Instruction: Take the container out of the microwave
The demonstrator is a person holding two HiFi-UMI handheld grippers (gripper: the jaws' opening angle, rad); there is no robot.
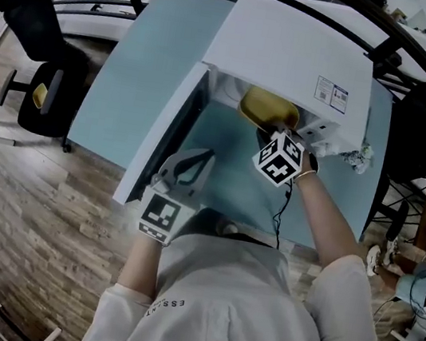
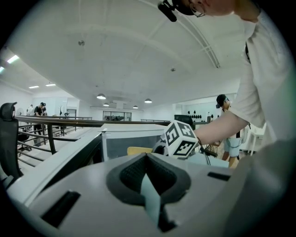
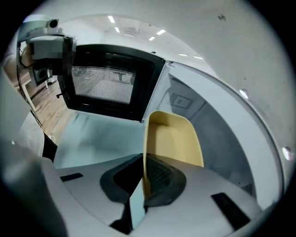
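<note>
Head view first: a white box microwave sits on a pale blue-green table with its door swung wide, well to the left of both grippers. The shallow yellow plastic container lies at the mouth of the cavity, directly ahead of the right gripper, which reaches in at a steep downward slant to the container's near right end. The container's long side runs off to the left of those jaws and slightly deeper in. The left gripper hangs back by the door's lower edge, well apart from the container, so the right hand is plainly the nearer one. In the left gripper view its pads meet at the tip with nothing between them, and the yellow rim shows far ahead, beyond the marker cube. In the right gripper view the jaws are clamped on the container's thin near wall, one pad inside and one outside, with the tub stretching ahead and to the right into the grey cavity. The way out, as I judge it, is straight back along the jaws over the bare table.
</note>
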